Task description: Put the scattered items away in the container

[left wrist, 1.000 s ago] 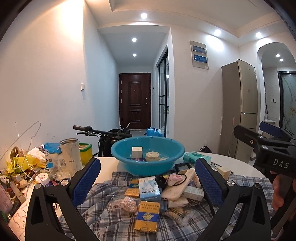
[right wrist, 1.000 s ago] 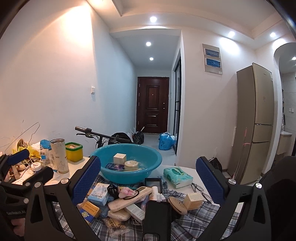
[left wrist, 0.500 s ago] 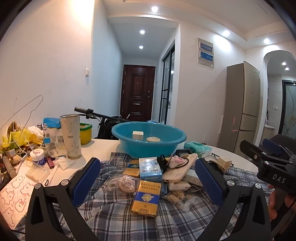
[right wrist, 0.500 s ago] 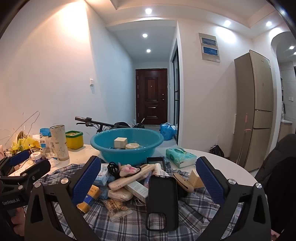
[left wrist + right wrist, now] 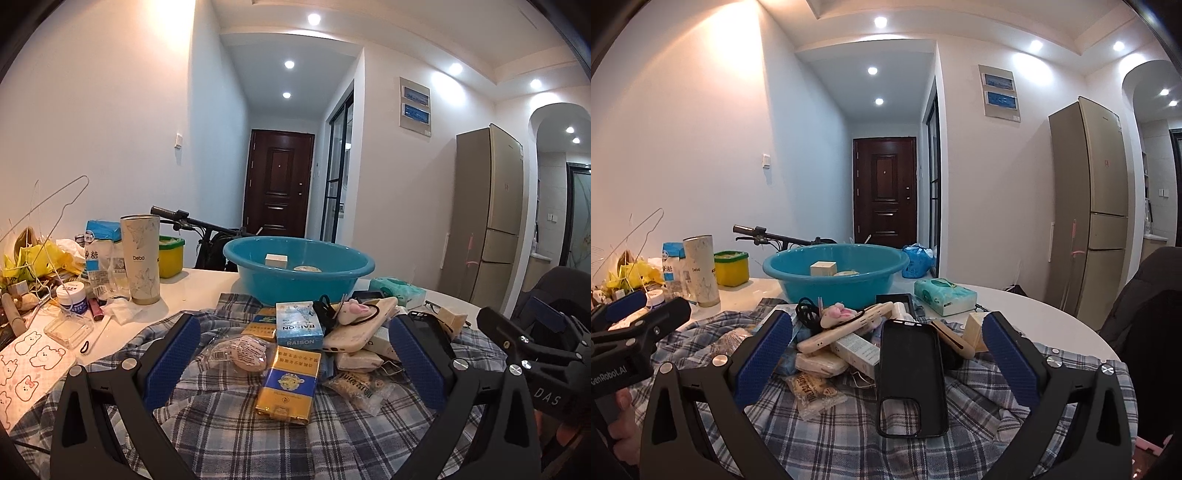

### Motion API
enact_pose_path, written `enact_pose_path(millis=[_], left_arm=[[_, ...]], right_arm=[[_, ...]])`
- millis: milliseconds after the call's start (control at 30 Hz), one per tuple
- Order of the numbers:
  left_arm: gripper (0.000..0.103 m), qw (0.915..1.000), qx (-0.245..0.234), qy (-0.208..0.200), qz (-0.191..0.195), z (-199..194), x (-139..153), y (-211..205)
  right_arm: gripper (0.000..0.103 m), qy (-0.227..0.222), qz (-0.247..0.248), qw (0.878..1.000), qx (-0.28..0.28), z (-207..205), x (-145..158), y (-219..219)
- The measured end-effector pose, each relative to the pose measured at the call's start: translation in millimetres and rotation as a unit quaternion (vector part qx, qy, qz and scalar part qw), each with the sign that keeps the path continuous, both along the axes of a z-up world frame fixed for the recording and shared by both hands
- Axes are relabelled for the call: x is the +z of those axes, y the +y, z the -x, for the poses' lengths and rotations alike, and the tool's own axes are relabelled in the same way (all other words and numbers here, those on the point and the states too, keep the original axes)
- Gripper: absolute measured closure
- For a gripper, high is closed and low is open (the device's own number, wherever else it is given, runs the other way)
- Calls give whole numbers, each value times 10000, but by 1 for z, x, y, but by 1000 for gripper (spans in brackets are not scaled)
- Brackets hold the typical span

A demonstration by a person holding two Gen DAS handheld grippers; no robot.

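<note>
Both grippers have dropped lower toward the pile on the plaid cloth (image 5: pixel 849 435): left gripper (image 5: pixel 295 358) wide open, empty, over the yellow-blue carton (image 5: pixel 288 384); right gripper (image 5: pixel 886 354) likewise, straddling the black phone case (image 5: pixel 911 376). The teal plastic basin (image 5: pixel 834 280) waits at the tabletop's far edge.

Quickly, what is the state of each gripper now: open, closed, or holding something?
Left gripper: open, holding nothing, fingers spread either side of the yellow box.
Right gripper: open, holding nothing, fingers spread either side of the black phone case.

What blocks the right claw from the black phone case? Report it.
Nothing visible does. The black phone case lies open on the plaid cloth, directly between the right claw's spread fingers, with no item on top.
</note>
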State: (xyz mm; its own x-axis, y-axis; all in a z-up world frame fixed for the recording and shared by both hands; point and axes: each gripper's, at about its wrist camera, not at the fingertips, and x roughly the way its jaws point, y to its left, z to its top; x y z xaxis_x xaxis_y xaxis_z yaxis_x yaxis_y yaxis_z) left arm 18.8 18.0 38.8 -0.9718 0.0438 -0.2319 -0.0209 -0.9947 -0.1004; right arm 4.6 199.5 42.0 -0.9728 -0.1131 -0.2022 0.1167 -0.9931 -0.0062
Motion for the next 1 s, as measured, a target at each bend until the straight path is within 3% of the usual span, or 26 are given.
enact_pose_path(millis=[633,1000], left_arm=[[0,9998,187,-91,-9,9,-22,-8],[0,9984,212,-269,451,16,-25,10]], right_arm=[[1,-120,-88,9999,-35,3,-22,-7],[1,-480,34,9987,-161,16,-27,-1]])
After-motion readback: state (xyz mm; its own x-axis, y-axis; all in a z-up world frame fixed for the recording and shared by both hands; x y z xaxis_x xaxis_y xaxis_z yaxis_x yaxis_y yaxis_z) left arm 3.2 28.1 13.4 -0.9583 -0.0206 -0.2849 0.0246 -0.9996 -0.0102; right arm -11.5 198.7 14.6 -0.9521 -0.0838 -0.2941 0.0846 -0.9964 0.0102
